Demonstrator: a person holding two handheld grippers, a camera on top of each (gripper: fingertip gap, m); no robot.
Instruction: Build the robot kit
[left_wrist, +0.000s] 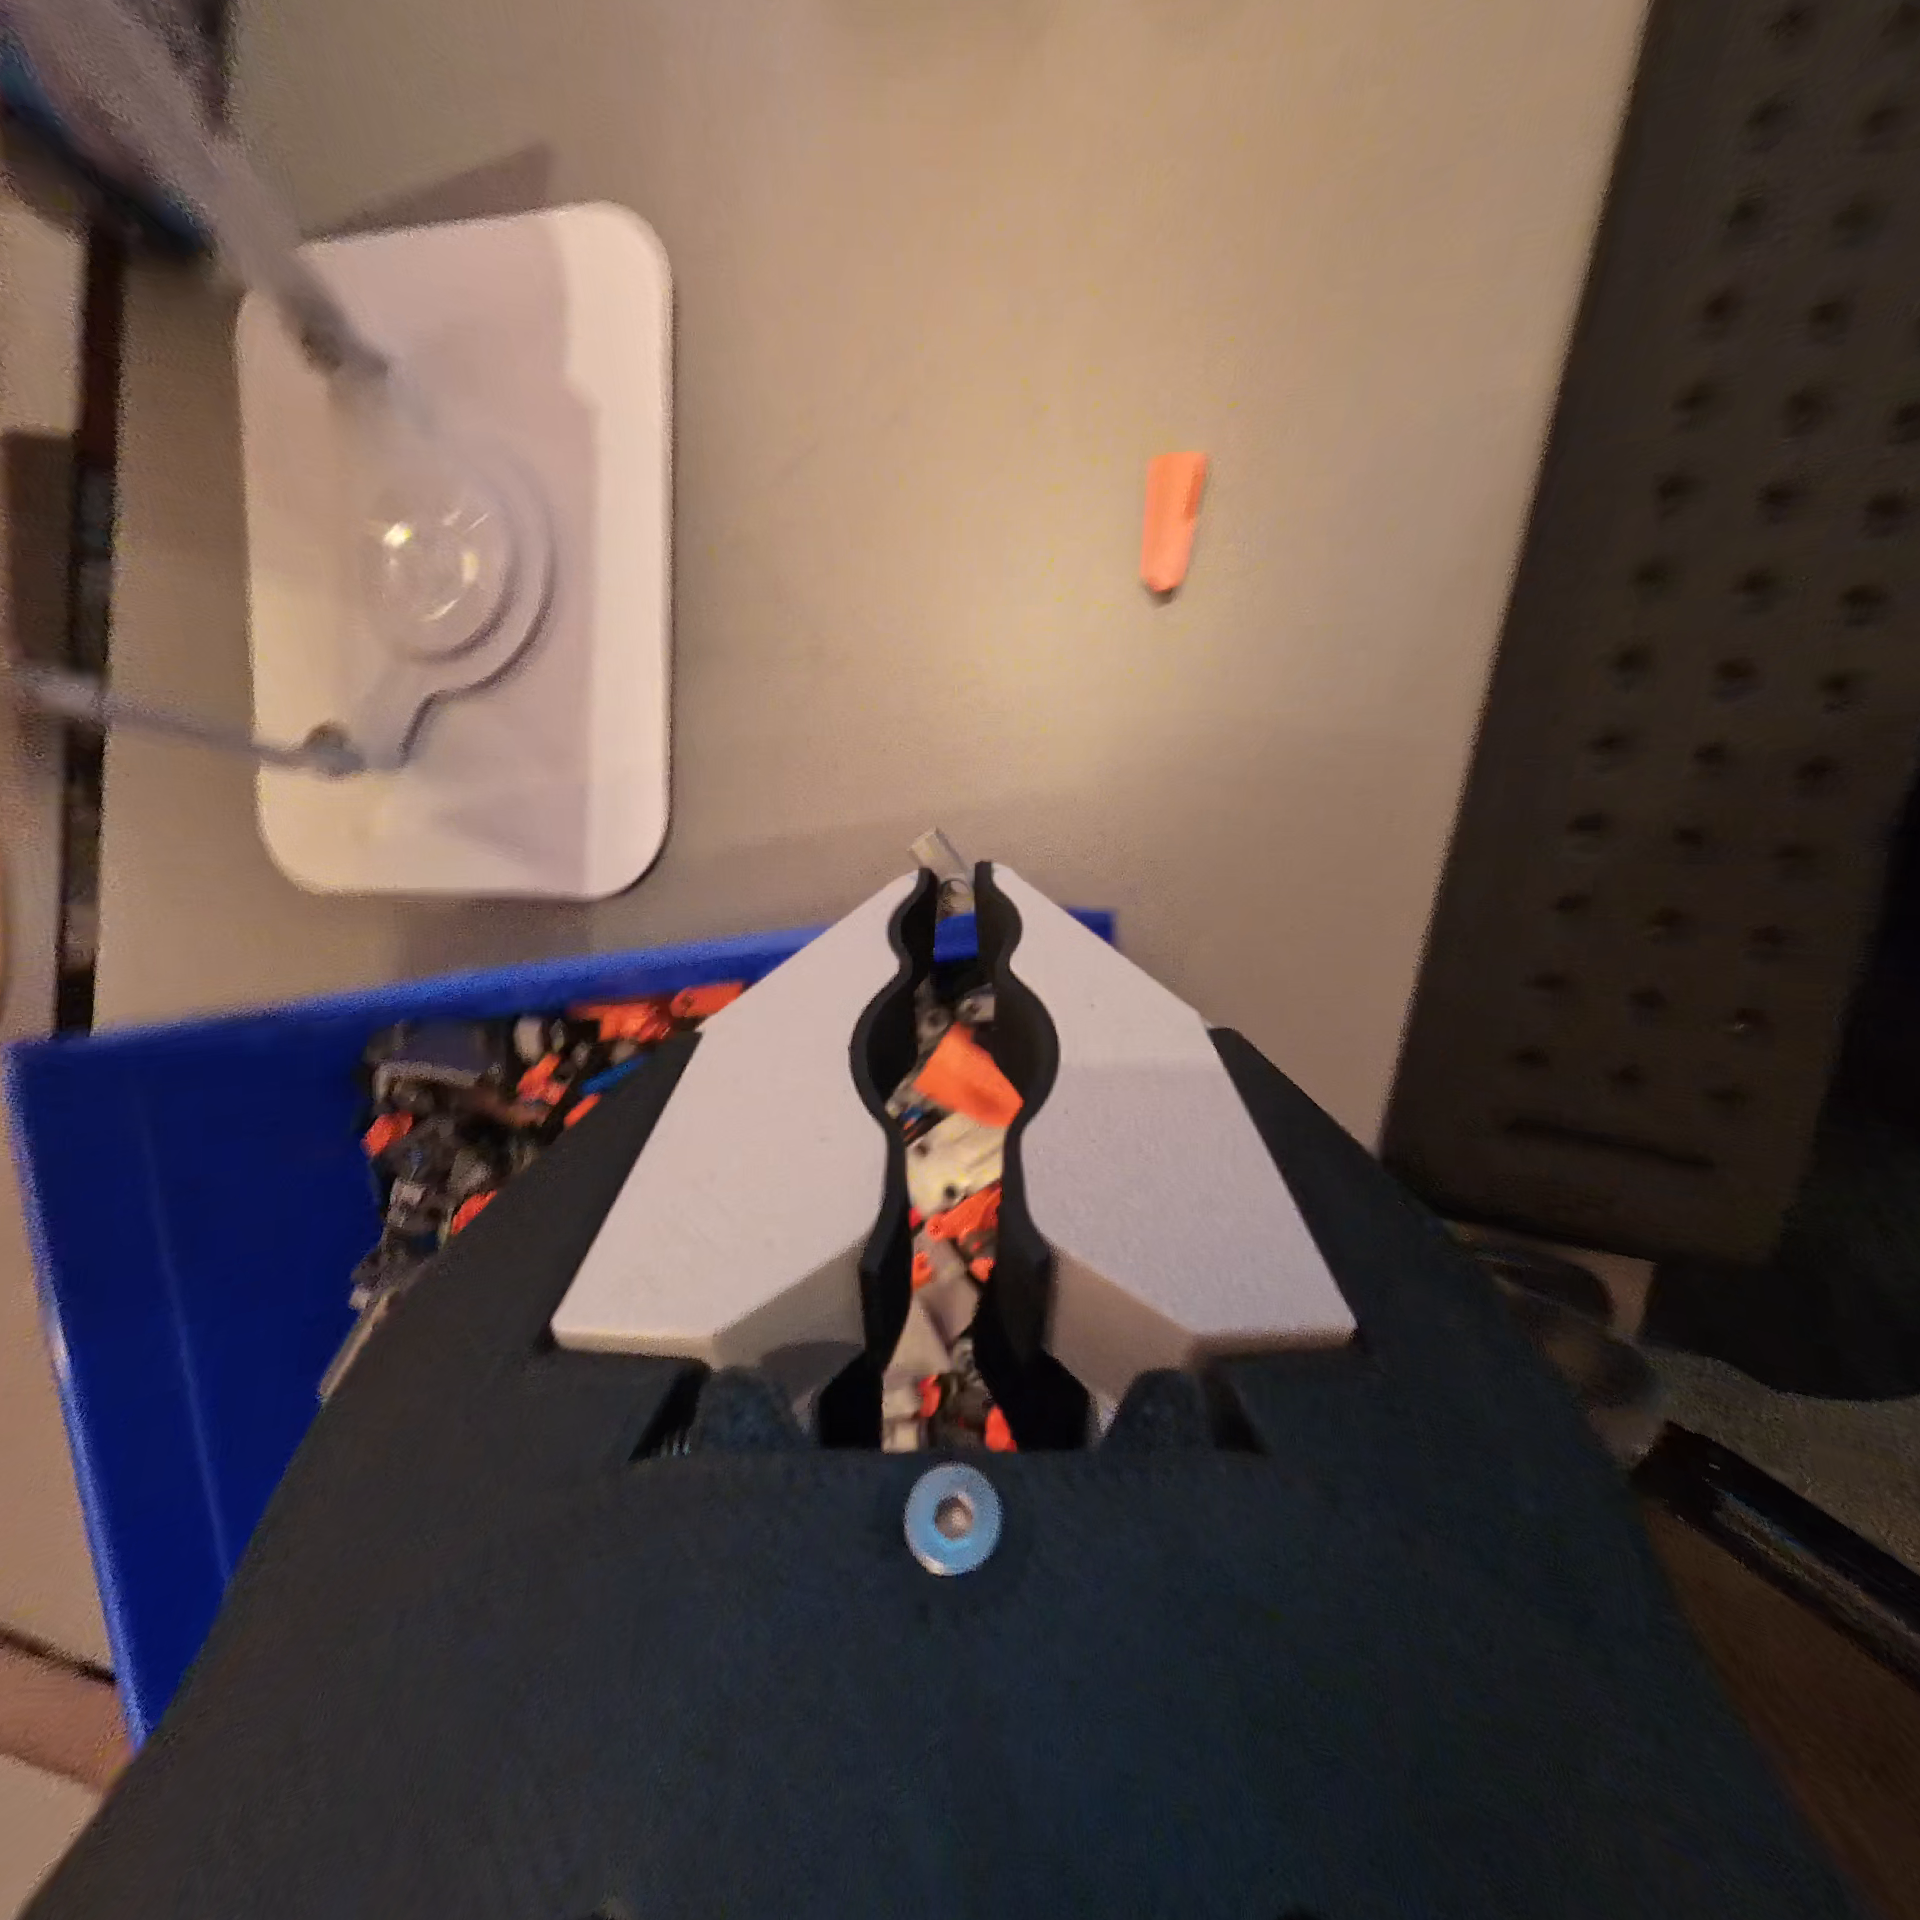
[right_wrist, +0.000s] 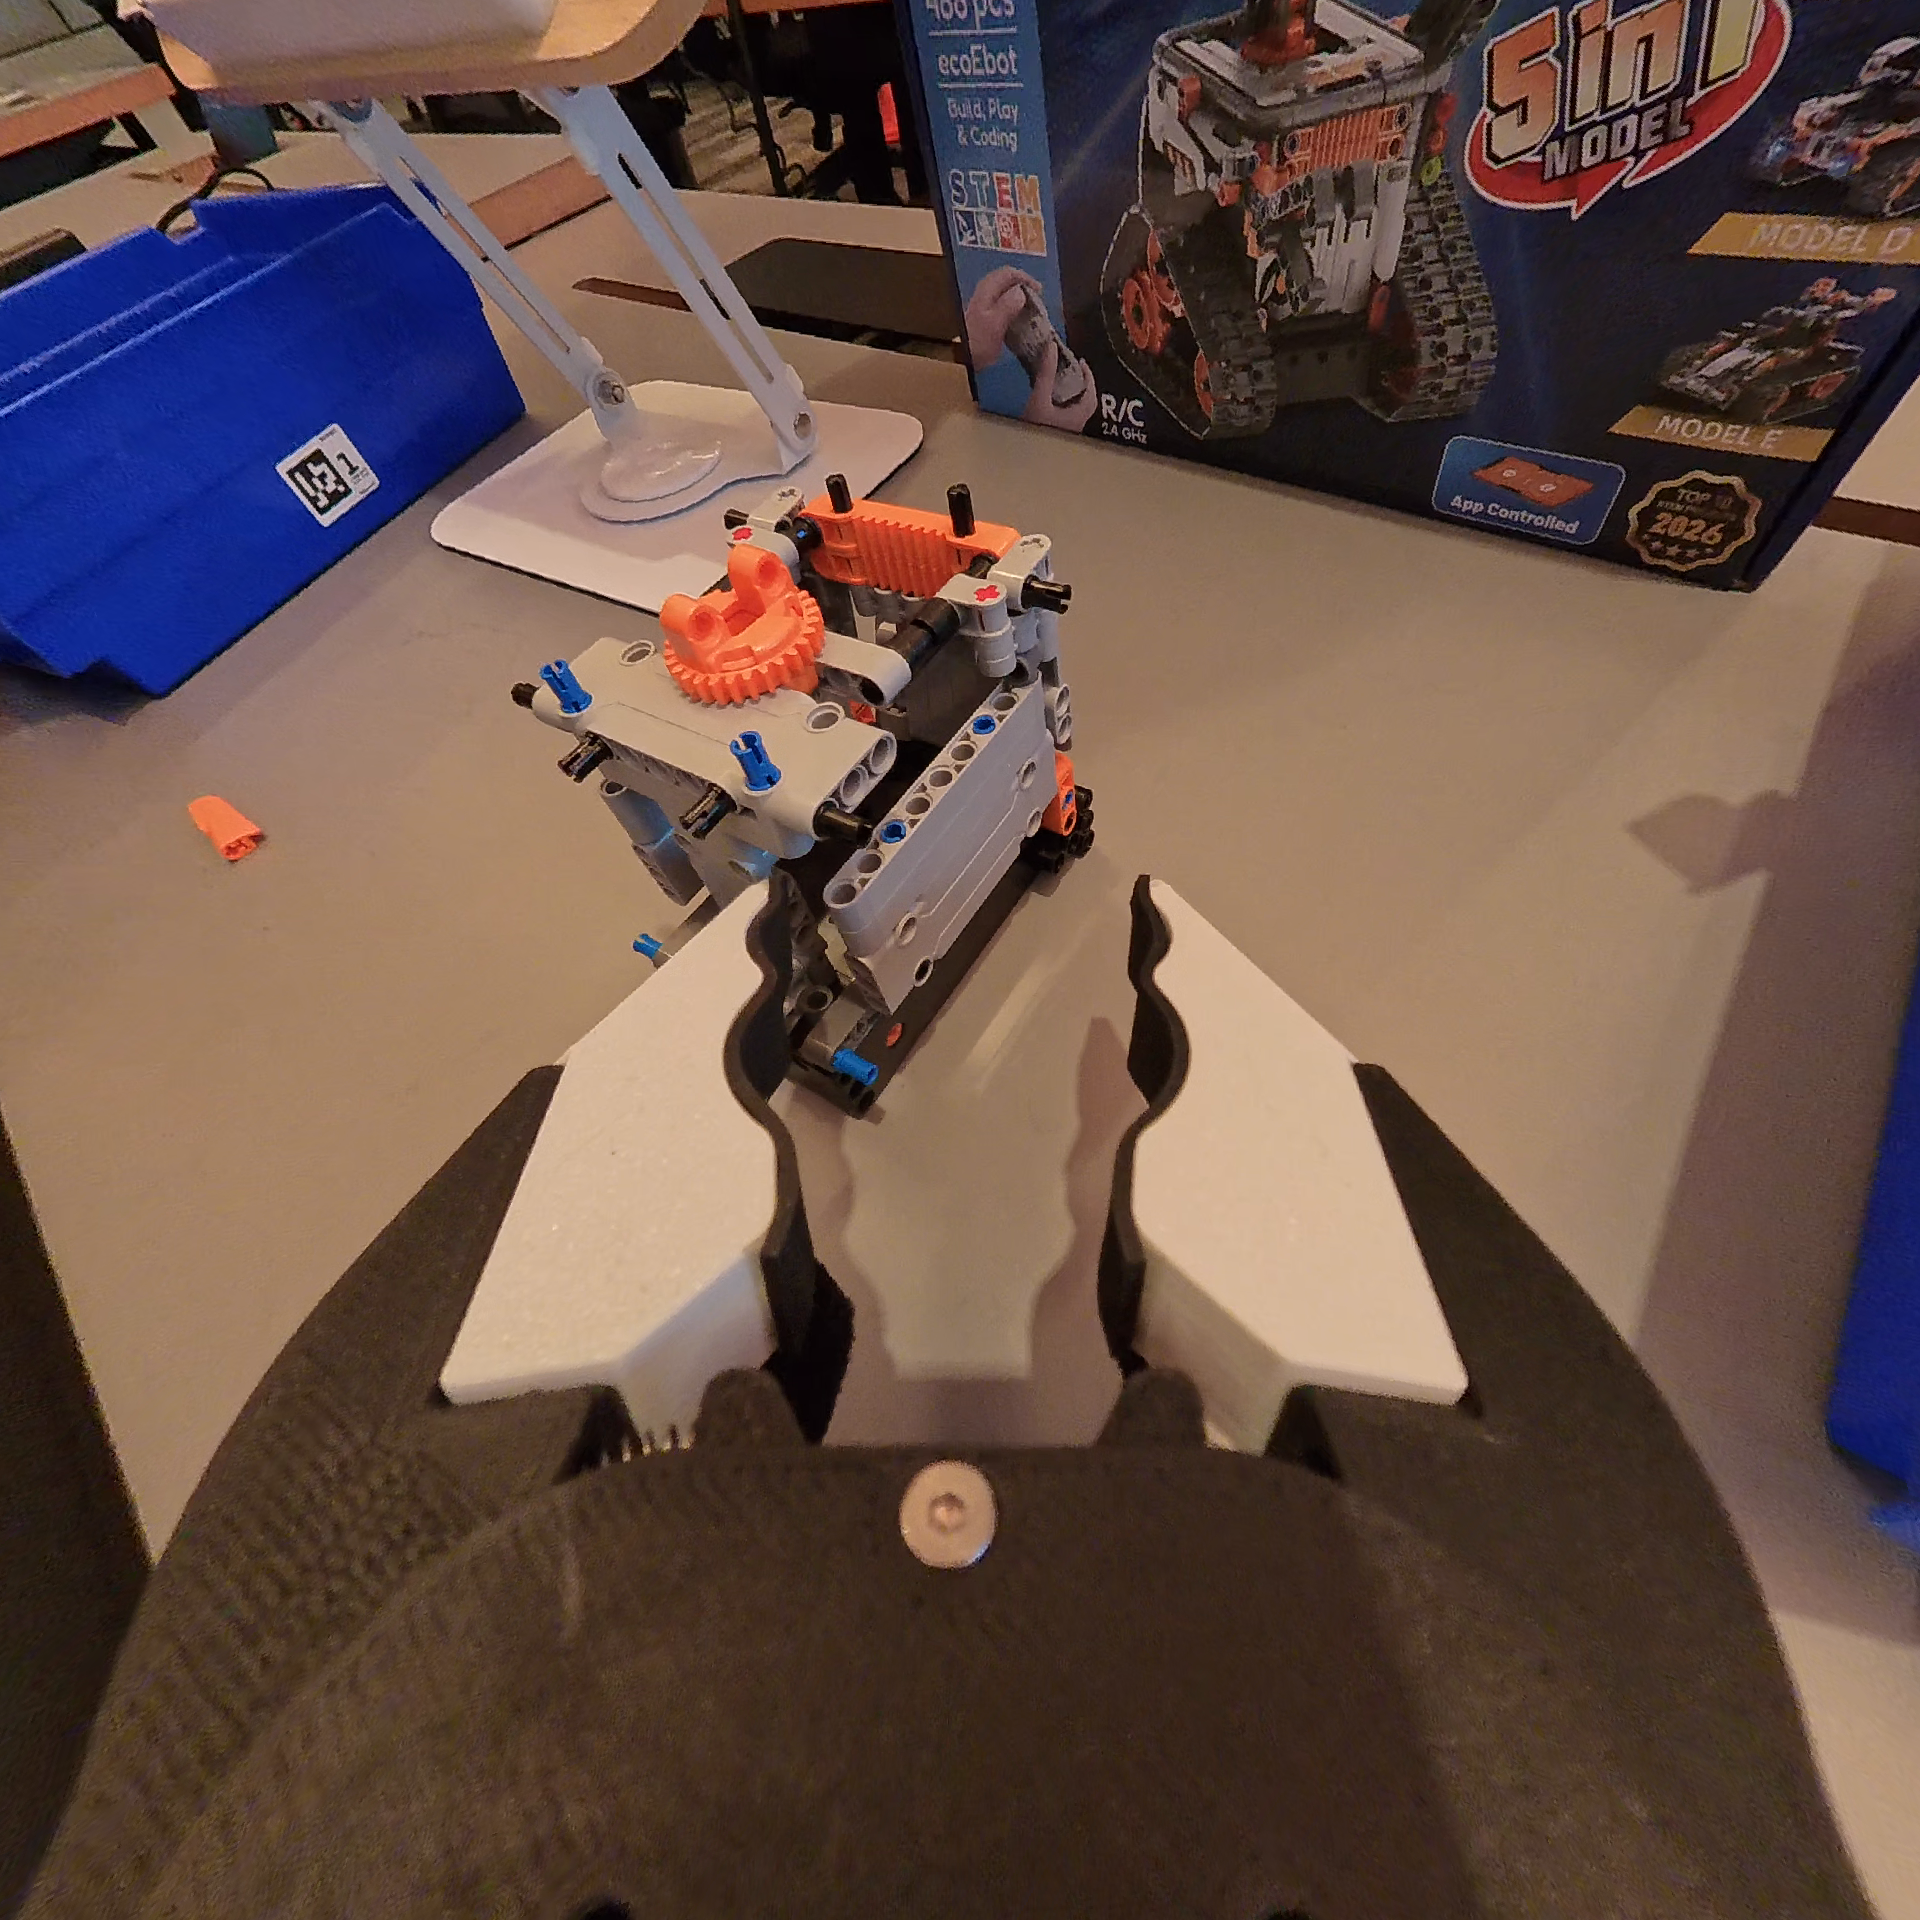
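My left gripper (left_wrist: 954, 871) hovers over the blue bin (left_wrist: 187, 1195) of loose grey, black and orange building parts. Its jaws are nearly together, pinching a small grey piece (left_wrist: 932, 847) at the tips. My right gripper (right_wrist: 958, 891) is open at table level. A partly built grey, black and orange brick model (right_wrist: 831, 748) with an orange gear (right_wrist: 743, 649) on top stands between its fingertips, and the left finger (right_wrist: 665, 1122) lies against the model's base. A small orange piece (right_wrist: 223, 828) lies alone on the grey table; it also shows in the left wrist view (left_wrist: 1174, 520).
A white stand base (left_wrist: 457, 551) with angled arms sits beyond the bin and also shows in the right wrist view (right_wrist: 675, 468). The blue bin (right_wrist: 208, 416) is at the left there. A printed toy box (right_wrist: 1455, 260) stands behind the model. A black perforated panel (left_wrist: 1714, 623) rises at right. The black perforated panel (left_wrist: 1714, 623) is closer to my left gripper, around 20 cm from its tips; the right tips are 35 cm off.
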